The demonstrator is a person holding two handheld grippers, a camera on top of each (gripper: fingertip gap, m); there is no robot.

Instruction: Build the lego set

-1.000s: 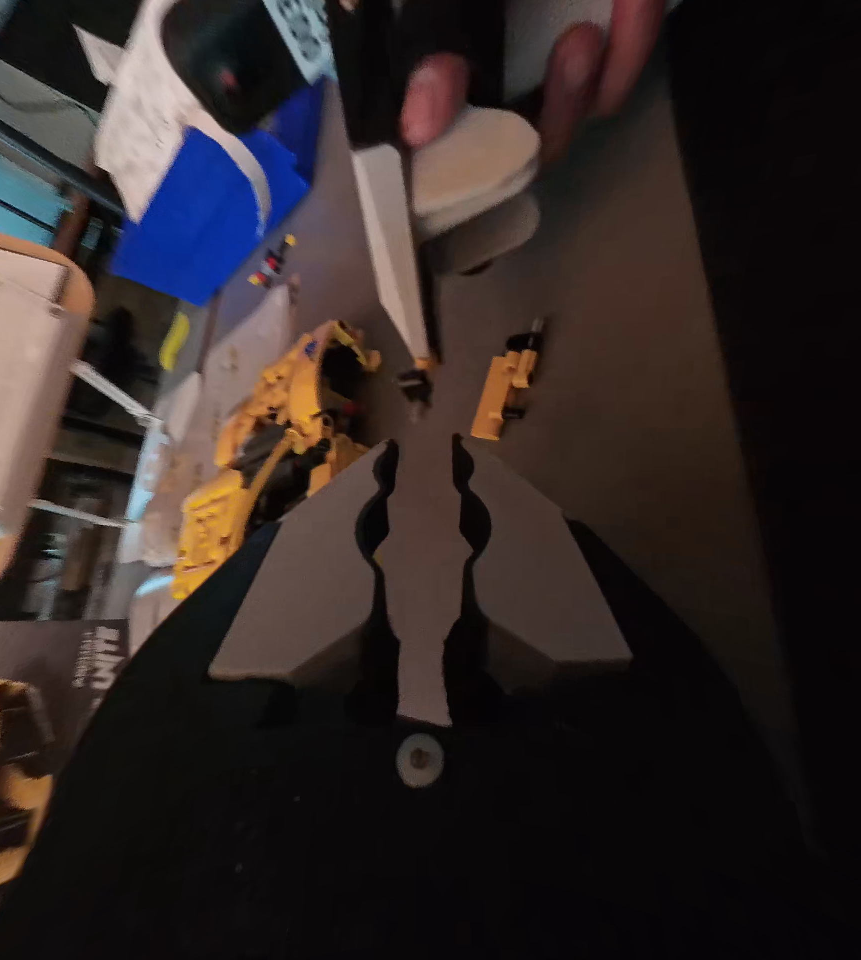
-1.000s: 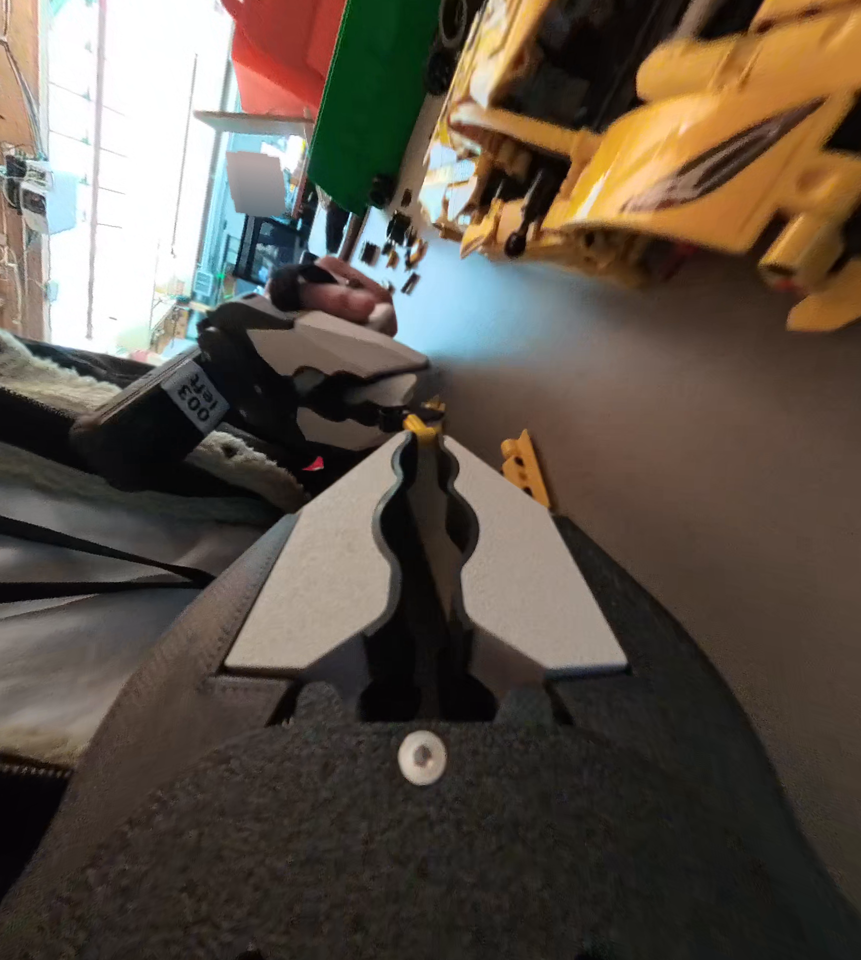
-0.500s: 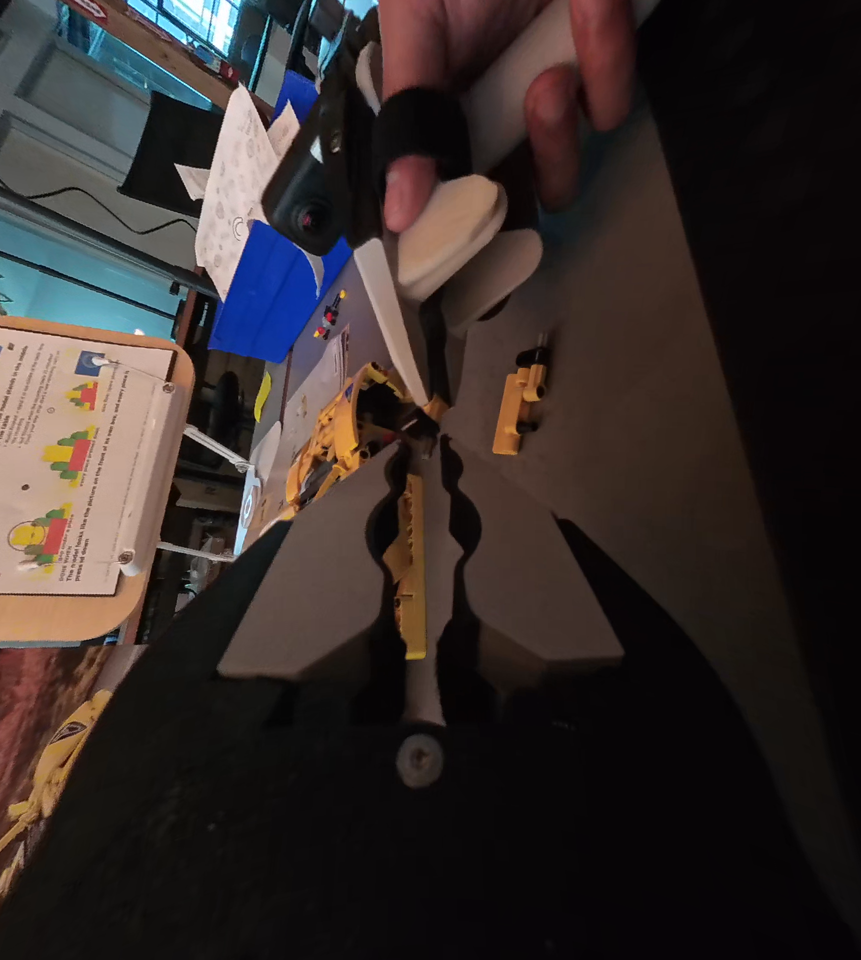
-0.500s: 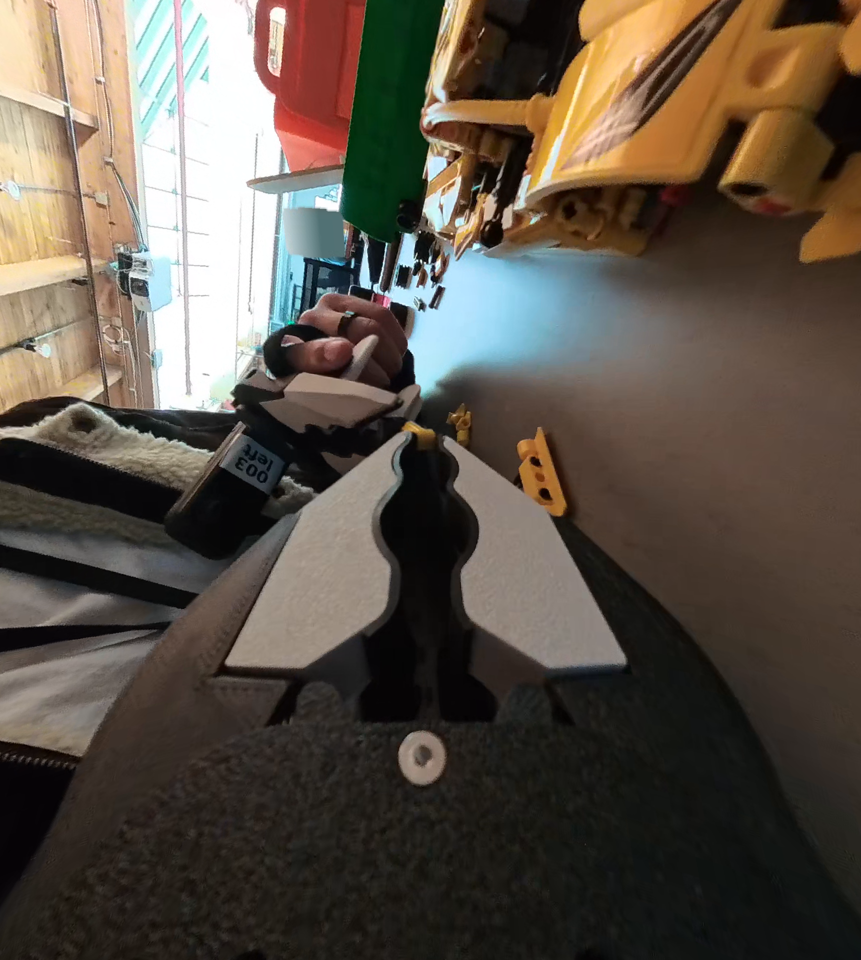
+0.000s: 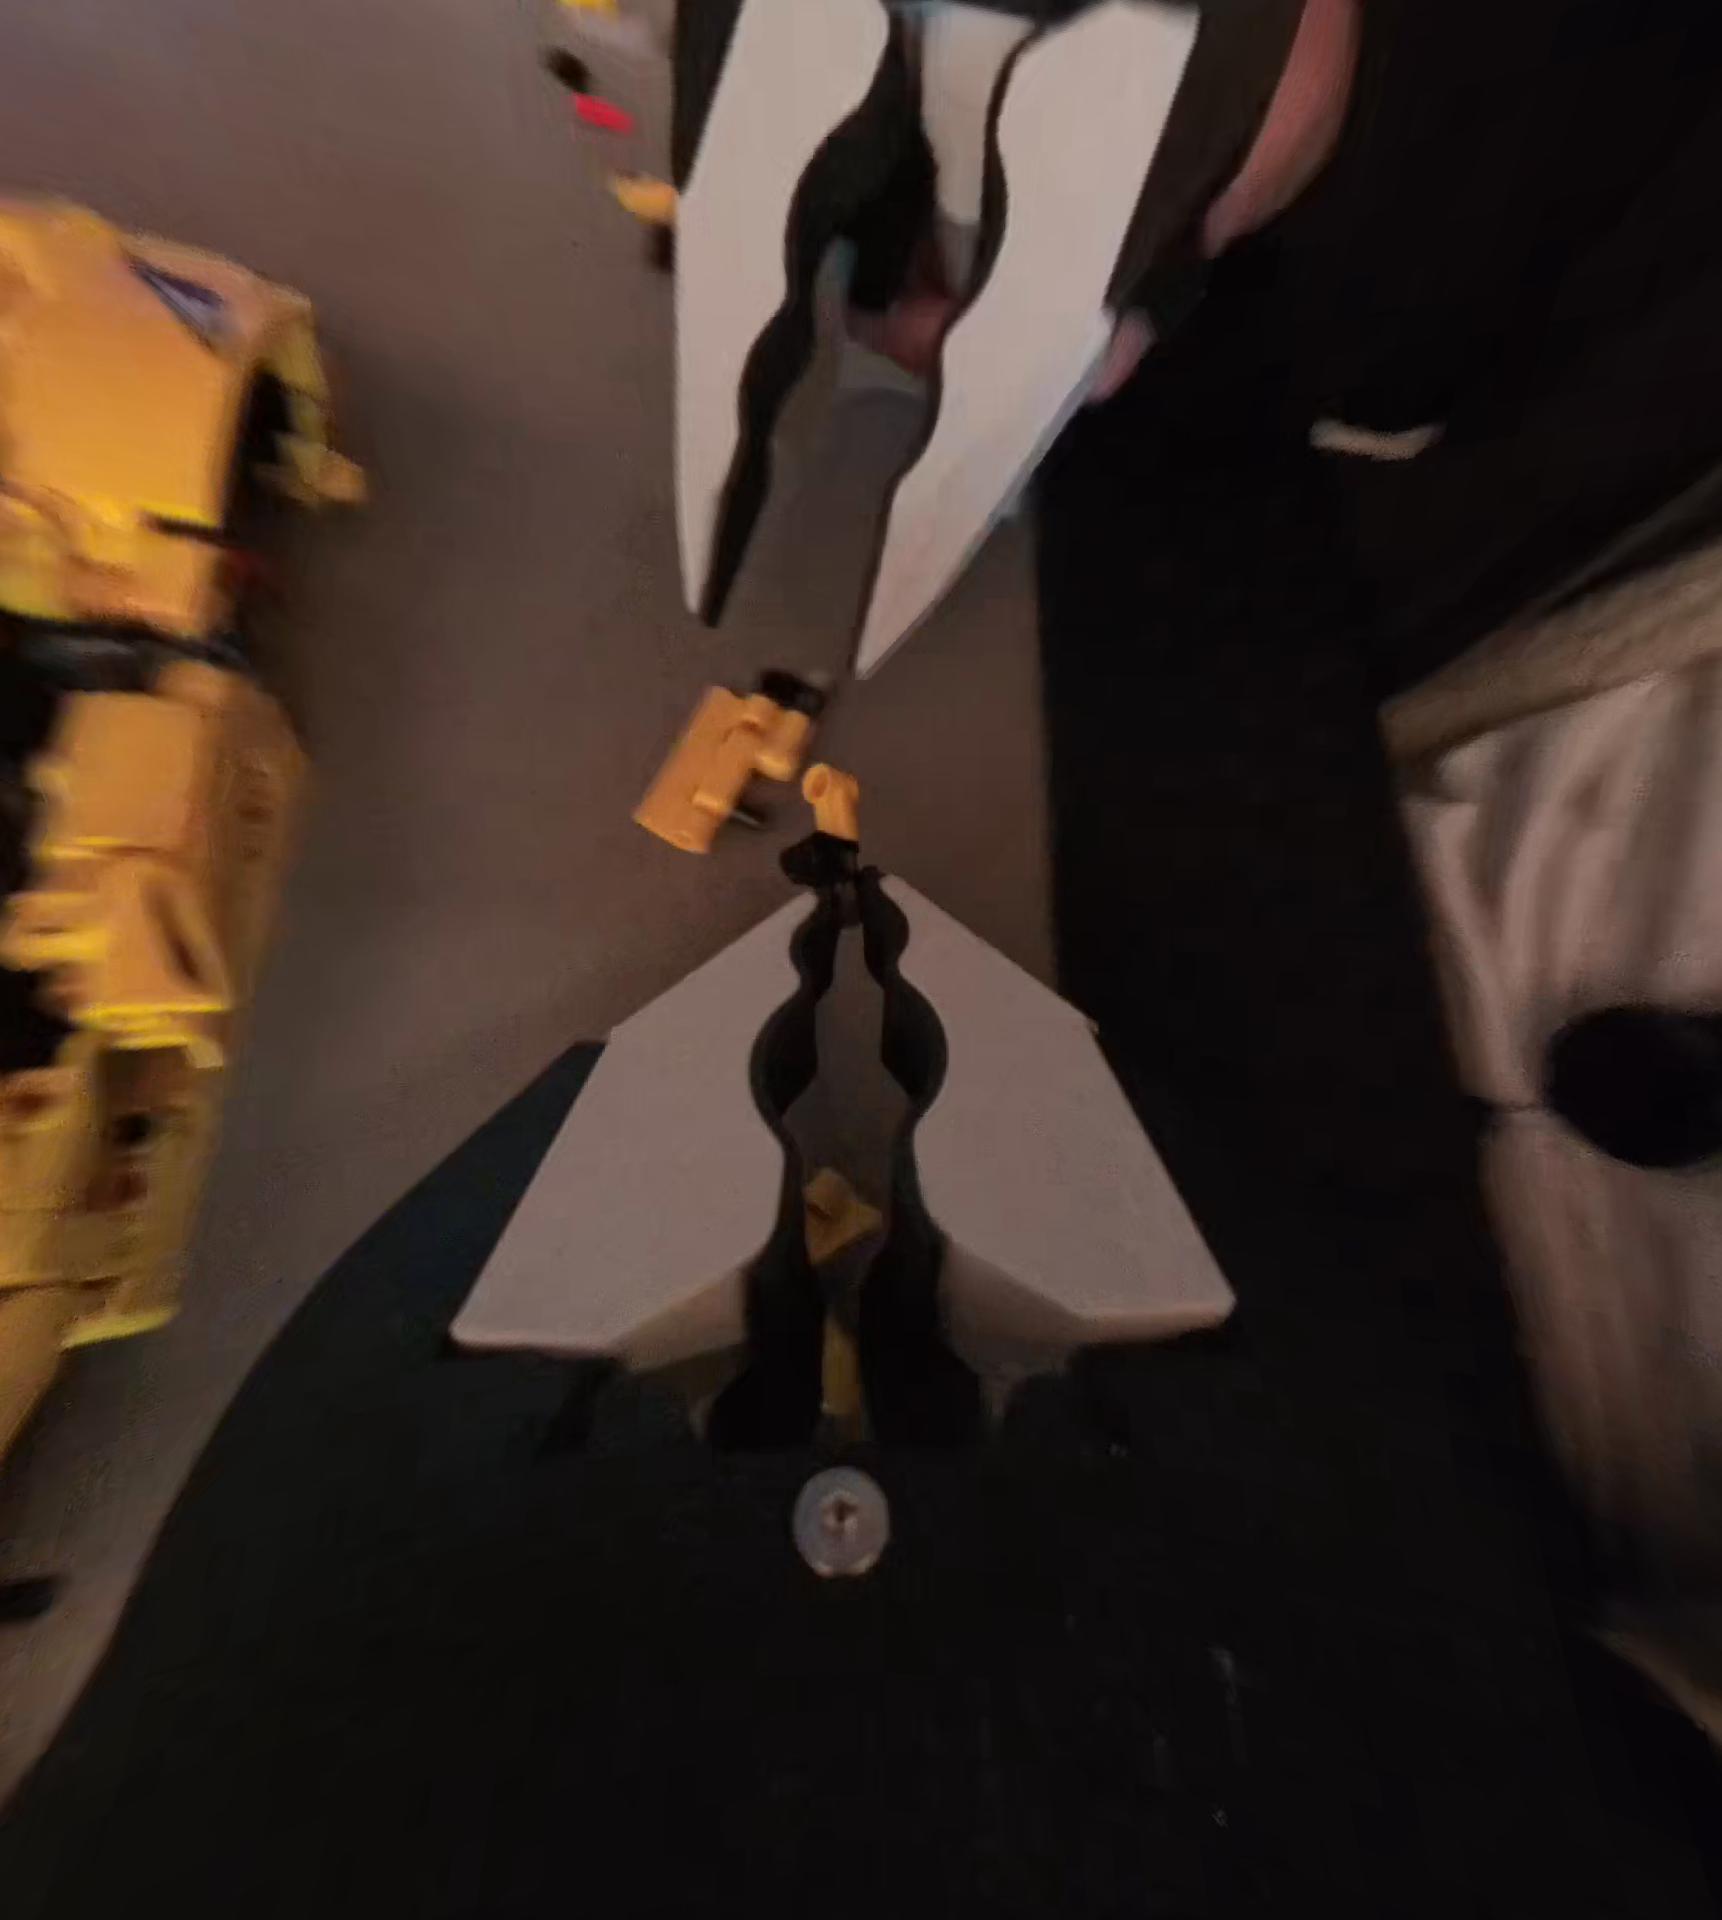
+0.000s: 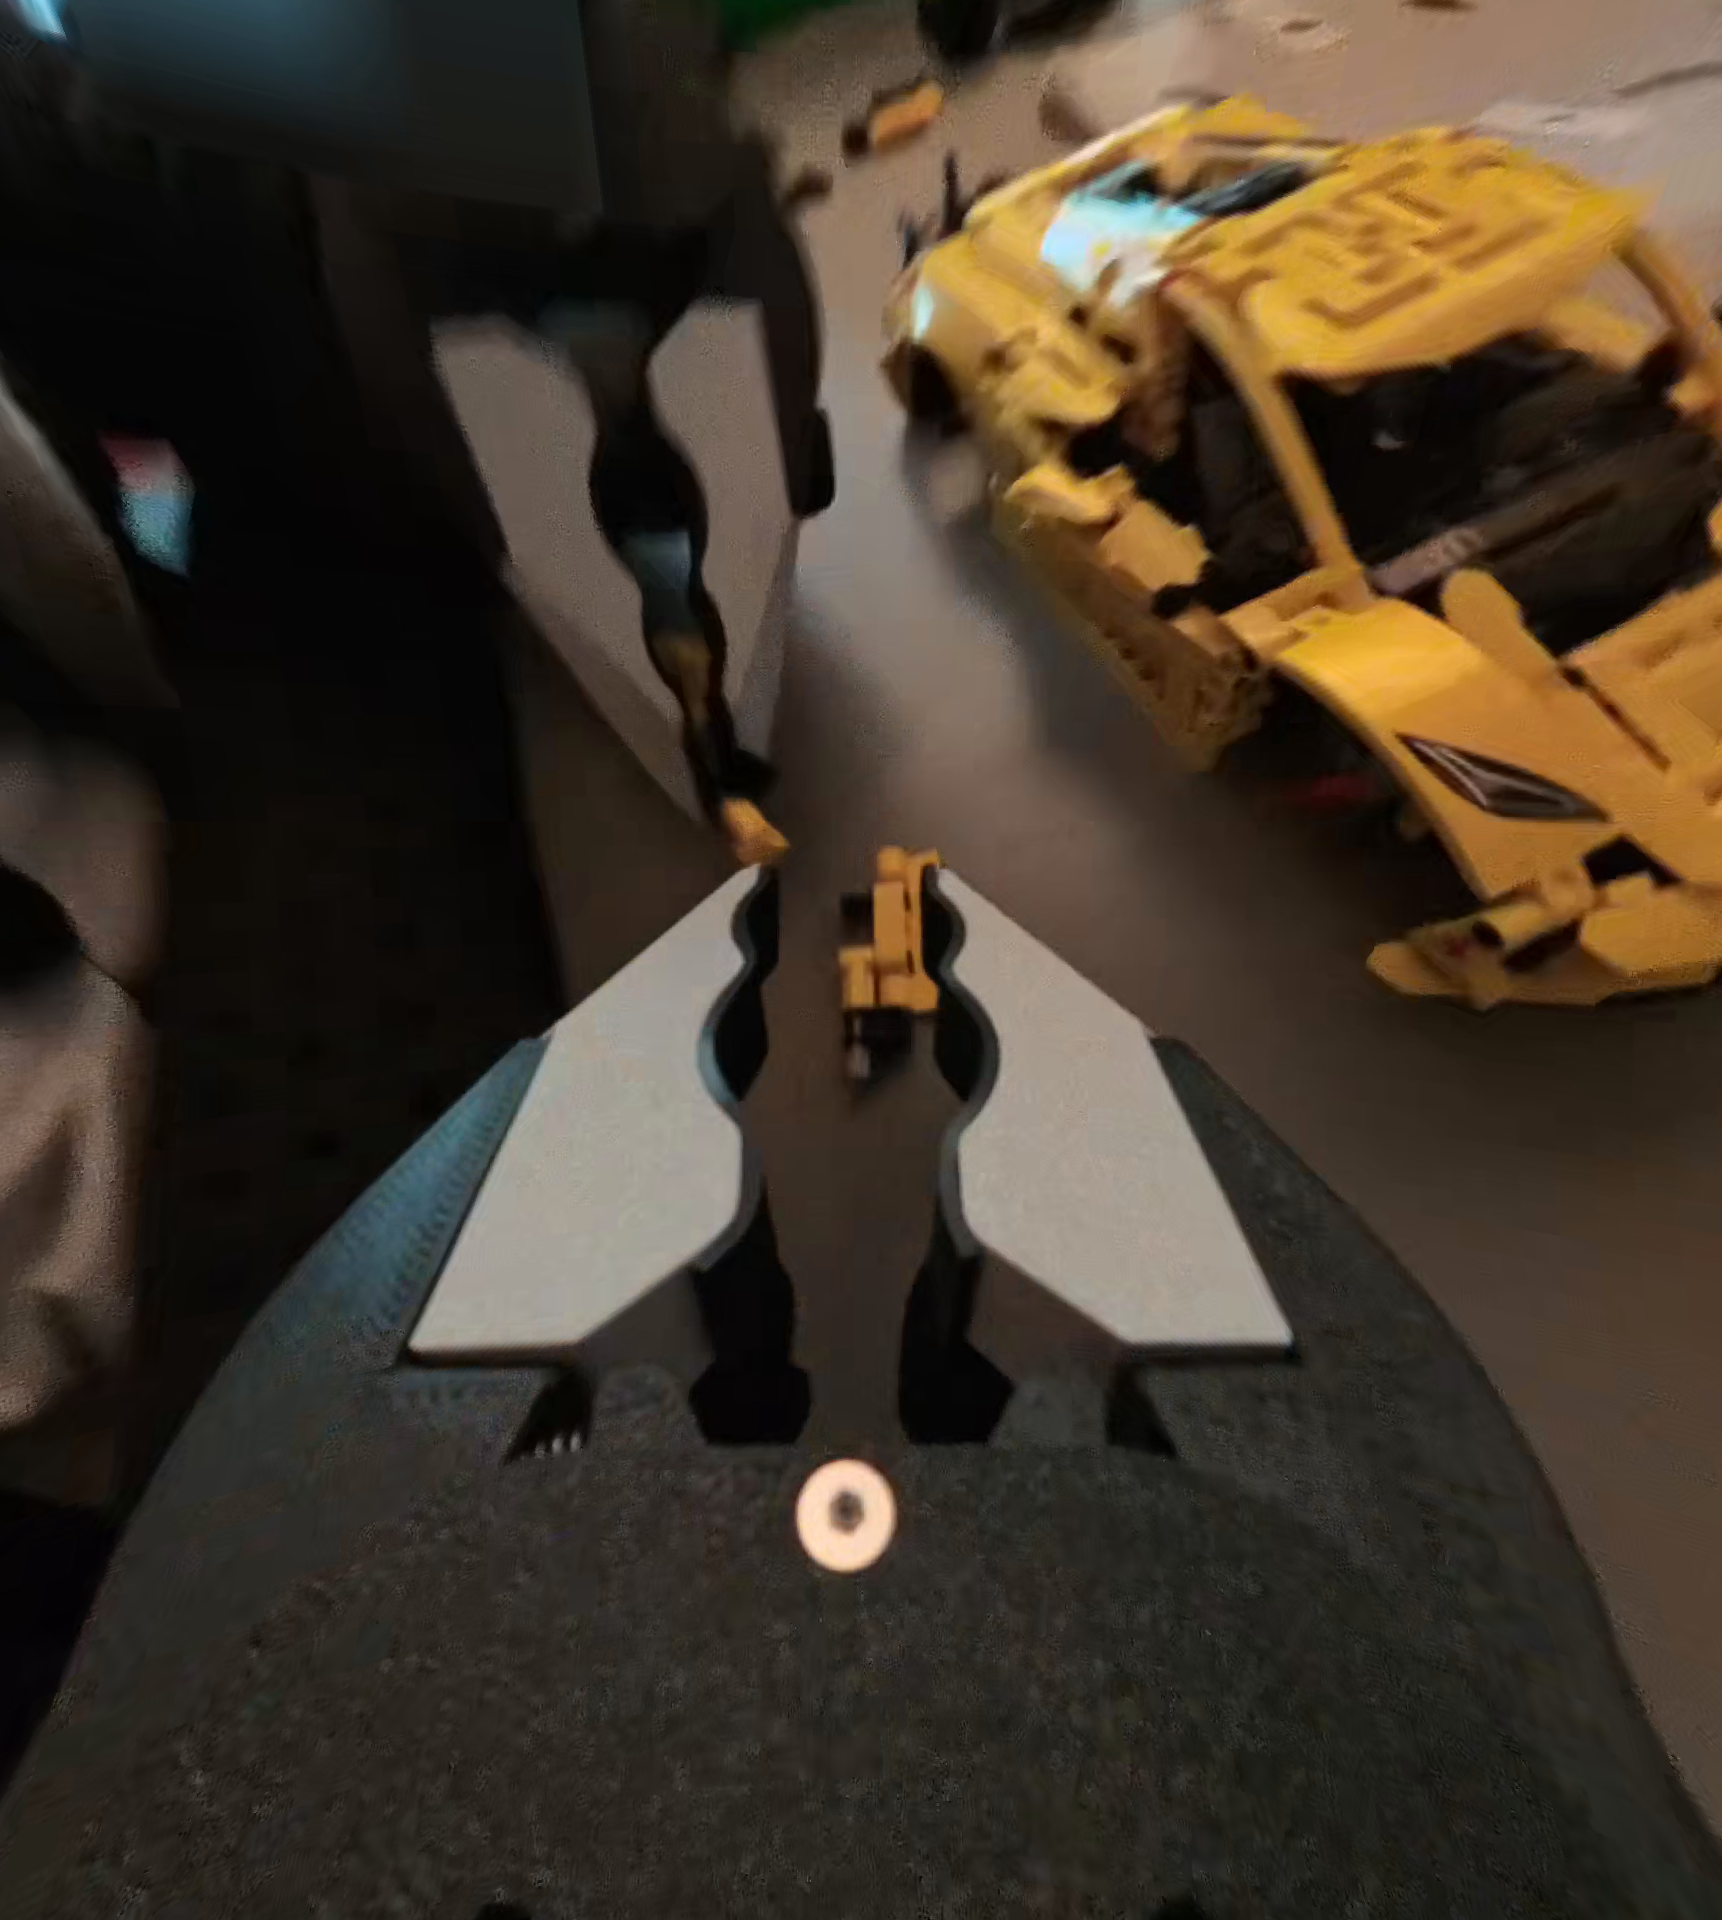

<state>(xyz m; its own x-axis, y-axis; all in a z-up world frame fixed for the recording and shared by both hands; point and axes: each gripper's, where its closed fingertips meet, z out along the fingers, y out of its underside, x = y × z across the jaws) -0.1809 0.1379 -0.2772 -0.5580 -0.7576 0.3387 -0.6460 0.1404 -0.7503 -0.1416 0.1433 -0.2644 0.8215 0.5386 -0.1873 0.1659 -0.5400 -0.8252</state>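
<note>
Yellow sub-assembly (image 6: 888, 940) lies on the grey table (image 6: 1252, 1195) between the parted fingers of the right gripper (image 6: 849, 883), while the left gripper (image 5: 841, 883) pinches a small yellow-and-black piece (image 5: 829, 821); next, judged: closing squarely on it.

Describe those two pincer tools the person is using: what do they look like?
Both look alike. The right gripper and the left gripper each have two flat pale-grey fingers tapering to points, with wavy black inner edges. They sit on a rough black body with one round silver screw.
</note>
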